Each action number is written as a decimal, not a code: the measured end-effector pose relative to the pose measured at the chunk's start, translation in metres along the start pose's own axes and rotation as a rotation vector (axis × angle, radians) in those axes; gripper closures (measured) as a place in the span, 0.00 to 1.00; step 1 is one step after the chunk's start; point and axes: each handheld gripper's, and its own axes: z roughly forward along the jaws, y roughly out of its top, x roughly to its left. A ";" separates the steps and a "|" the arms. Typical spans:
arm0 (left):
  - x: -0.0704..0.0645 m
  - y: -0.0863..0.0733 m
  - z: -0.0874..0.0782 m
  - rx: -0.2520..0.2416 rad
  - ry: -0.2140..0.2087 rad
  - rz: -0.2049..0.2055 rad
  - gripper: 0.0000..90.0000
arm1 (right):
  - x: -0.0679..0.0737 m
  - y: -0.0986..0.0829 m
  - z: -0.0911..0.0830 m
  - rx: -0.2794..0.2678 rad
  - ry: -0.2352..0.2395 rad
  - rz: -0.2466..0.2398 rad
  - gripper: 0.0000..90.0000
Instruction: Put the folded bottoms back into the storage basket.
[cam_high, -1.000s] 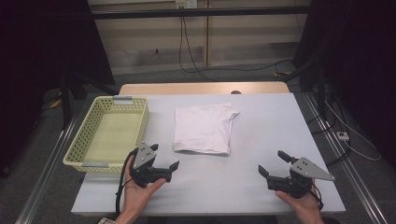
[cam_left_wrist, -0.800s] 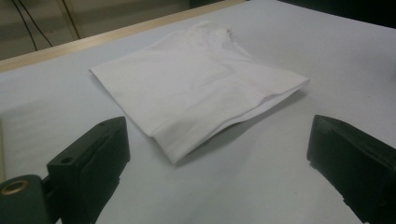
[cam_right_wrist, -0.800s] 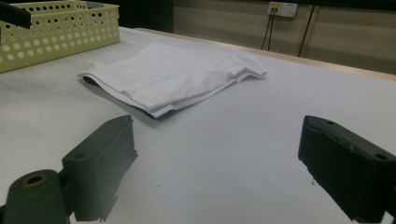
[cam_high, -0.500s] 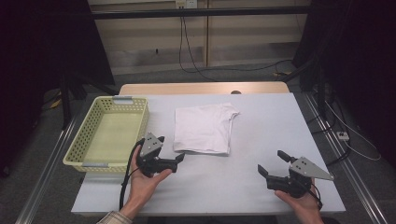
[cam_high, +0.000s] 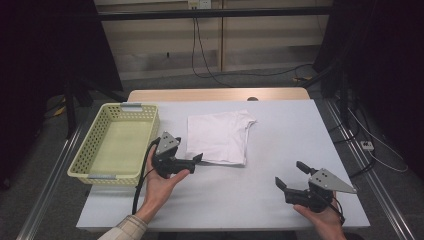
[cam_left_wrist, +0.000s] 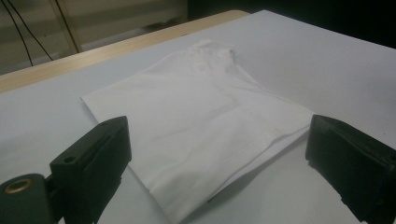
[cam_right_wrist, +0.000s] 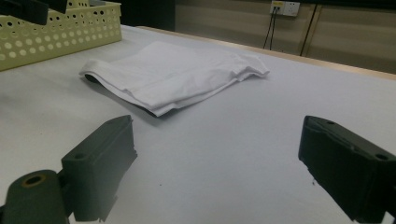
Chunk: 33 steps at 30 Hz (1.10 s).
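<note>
Your left tool (cam_high: 194, 161), jaws wide, faces the soft folded white shirt (cam_high: 220, 136) mid-worktop (cam_high: 280, 130); your right tool (cam_high: 290, 176) gapes wide near the front edge; perforated plastic basket (cam_high: 90, 150) at left.

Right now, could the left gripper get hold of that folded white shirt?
Probably yes: the left gripper has open jaws right at the near corner of the folded white shirt, with nothing between them.

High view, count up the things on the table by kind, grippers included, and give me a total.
Folded white T-shirt: 1
Yellow perforated plastic basket: 1
Hand-held grippers, jaws open: 2, the left gripper at the shirt's near corner, the right gripper apart from it
Total: 4
</note>
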 end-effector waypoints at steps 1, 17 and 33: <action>0.000 0.002 0.002 -0.002 -0.001 -0.002 0.08 | 0.000 0.000 0.000 0.001 0.000 0.000 0.12; -0.003 0.026 0.032 -0.013 -0.017 0.001 0.10 | -0.001 0.000 0.000 0.000 -0.006 0.004 0.12; 0.000 0.040 0.061 0.053 -0.041 -0.041 0.10 | -0.001 -0.001 0.000 0.009 -0.005 0.005 0.12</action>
